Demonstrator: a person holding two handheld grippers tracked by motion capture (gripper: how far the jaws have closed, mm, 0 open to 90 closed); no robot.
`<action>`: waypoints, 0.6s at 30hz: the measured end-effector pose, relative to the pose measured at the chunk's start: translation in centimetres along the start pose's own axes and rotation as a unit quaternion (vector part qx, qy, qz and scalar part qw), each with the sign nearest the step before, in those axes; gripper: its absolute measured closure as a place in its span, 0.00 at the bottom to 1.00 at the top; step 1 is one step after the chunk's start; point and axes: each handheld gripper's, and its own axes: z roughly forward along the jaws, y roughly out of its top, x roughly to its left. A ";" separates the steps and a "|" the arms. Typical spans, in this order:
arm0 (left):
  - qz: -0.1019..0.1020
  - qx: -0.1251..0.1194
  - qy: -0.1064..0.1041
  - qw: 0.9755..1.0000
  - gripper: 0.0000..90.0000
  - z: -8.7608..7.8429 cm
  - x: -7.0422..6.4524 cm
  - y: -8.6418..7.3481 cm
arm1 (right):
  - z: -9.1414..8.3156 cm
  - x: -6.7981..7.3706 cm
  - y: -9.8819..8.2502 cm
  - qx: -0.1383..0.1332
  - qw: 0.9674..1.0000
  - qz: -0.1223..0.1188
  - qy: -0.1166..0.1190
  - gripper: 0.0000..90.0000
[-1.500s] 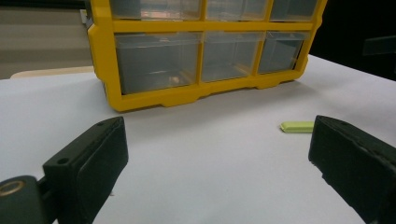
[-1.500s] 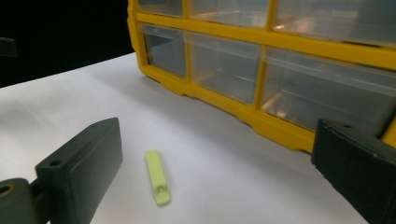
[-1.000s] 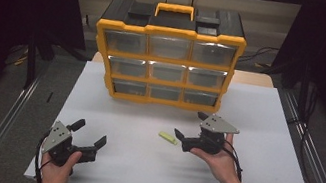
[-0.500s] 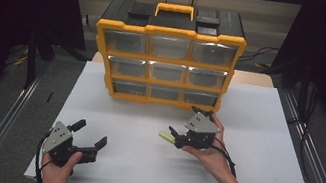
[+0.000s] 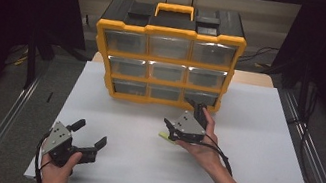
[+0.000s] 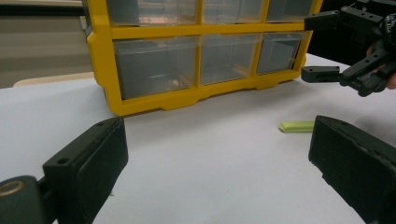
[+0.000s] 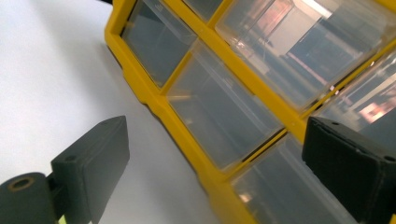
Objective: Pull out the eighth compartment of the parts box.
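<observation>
A small lime-green strip (image 5: 166,137) (image 6: 297,126) lies flat on the white table (image 5: 251,153), in front of a yellow organizer (image 5: 167,56) (image 6: 107,74) (image 7: 187,140) with clear drawers. My right gripper (image 5: 167,127) (image 6: 315,46) (image 7: 215,172) hovers just above the strip, rolled to one side, open and holding nothing. Its jaws point at the organizer's bottom drawers. My left gripper (image 5: 90,132) (image 6: 217,158) rests low near the table's front left, open and empty, facing the organizer and the strip.
The organizer stands at the back of the table, all its drawers shut, with a yellow handle (image 5: 176,9) on top. Metal rails (image 5: 308,163) run along both sides of the table. Bare white surface lies between the grippers.
My right gripper has moved left toward the organizer, rolled over, and now hangs over the lime strip. The left gripper has stayed put.
</observation>
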 end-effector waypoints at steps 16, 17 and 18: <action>0.000 0.000 -0.001 1.000 0.05 0.0 0.0 0.0 | 2.4 0.6 0.5 0.009 0.990 -0.136 -0.047 0.12; -0.001 0.000 -0.001 1.000 0.05 0.1 0.0 0.0 | 2.5 0.9 0.5 0.012 0.987 -0.151 -0.054 0.12; 0.001 0.000 0.001 1.000 0.05 0.0 0.0 0.0 | 2.7 1.0 0.5 0.011 0.982 -0.179 -0.056 0.12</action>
